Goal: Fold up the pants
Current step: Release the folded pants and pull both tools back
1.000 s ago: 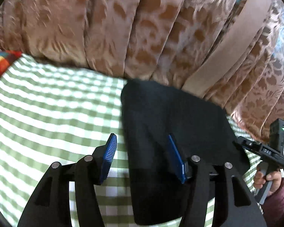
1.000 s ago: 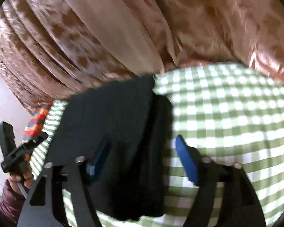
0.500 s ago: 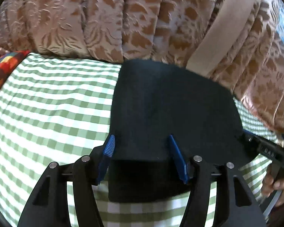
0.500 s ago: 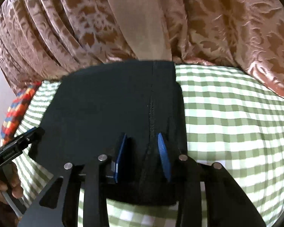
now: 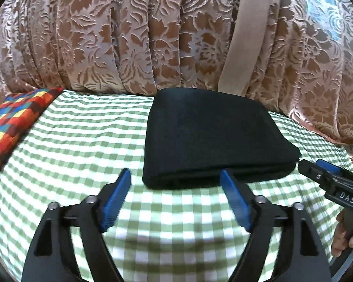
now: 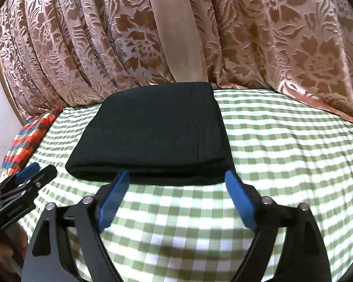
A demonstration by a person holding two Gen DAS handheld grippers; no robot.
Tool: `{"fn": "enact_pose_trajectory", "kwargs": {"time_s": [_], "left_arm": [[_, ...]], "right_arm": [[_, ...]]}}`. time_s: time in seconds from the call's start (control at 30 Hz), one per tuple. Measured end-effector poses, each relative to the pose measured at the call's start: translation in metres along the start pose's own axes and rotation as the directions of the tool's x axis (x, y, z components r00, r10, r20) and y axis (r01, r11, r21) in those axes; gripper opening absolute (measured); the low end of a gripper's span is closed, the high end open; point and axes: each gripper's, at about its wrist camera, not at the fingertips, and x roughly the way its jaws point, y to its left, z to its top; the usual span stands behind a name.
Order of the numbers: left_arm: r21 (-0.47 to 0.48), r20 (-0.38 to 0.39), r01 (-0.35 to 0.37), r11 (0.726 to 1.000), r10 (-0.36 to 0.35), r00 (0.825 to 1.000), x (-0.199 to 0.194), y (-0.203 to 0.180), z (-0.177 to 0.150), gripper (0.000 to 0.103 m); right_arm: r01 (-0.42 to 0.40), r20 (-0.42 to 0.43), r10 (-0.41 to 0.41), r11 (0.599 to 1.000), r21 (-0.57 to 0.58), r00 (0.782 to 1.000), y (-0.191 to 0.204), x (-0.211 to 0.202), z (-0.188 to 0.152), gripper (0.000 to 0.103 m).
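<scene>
Left wrist: flat, matte-black folded pants.

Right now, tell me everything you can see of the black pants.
The black pants lie folded into a compact, roughly square bundle of dark, matte, soft-looking cloth. Several layers show stacked along the near edge, and a faint seam runs near the right side in the right wrist view. The bundle rests flat on the green checked cloth, its far edge close to the floral curtain. Nothing grips it: the left claw and the right claw are both opening, just short of the near edge, with only checked cloth between their pads.
</scene>
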Motion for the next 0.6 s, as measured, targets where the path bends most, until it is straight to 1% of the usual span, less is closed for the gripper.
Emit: {"fn": "enact_pose_trajectory", "kwargs": {"time_s": [0.07,0.13,0.23,0.27,0.33,0.4,0.53,0.57,0.6], "left_arm": [[0.009,0.012,-0.013,1.0,0.013,1.0,-0.01,-0.003,-0.006,0.081],[0.02,0.014,-0.019,1.0,0.019,1.0,-0.017,-0.007,-0.012,0.084],[0.024,0.021,-0.023,0.999,0.022,1.0,-0.027,-0.01,-0.02,0.085],[0.021,0.022,-0.024,1.0,0.023,0.999,-0.03,-0.01,-0.022,0.087],[0.014,0.023,-0.023,1.0,0.023,0.999,-0.035,-0.011,-0.027,0.09],[0.011,0.022,-0.039,0.999,0.038,0.999,-0.039,-0.013,-0.031,0.095],[0.016,0.018,-0.051,0.999,0.051,0.999,-0.044,-0.016,-0.039,0.096],[0.014,0.019,-0.054,0.998,0.054,0.998,-0.045,-0.016,-0.04,0.099],[0.014,0.021,-0.062,0.998,0.062,0.998,-0.047,-0.017,-0.042,0.099]], "right_arm": [[0.021,0.007,-0.021,1.0,-0.009,1.0,0.003,-0.004,-0.005,0.088],[0.043,0.012,-0.043,0.999,-0.019,0.999,0.007,-0.01,-0.011,0.09],[0.074,0.021,-0.074,0.997,-0.037,0.997,0.01,-0.018,-0.02,0.091],[0.084,0.028,-0.083,0.996,-0.041,0.996,0.011,-0.021,-0.024,0.092],[0.093,0.036,-0.091,0.995,-0.046,0.995,0.013,-0.026,-0.03,0.093],[0.102,0.045,-0.099,0.993,-0.058,0.994,0.015,-0.031,-0.035,0.094],[0.11,0.053,-0.107,0.992,-0.059,0.993,0.014,-0.037,-0.039,0.096],[0.11,0.053,-0.108,0.992,-0.057,0.993,0.013,-0.038,-0.04,0.096],[0.114,0.055,-0.111,0.992,-0.054,0.992,0.012,-0.039,-0.04,0.096]]}}
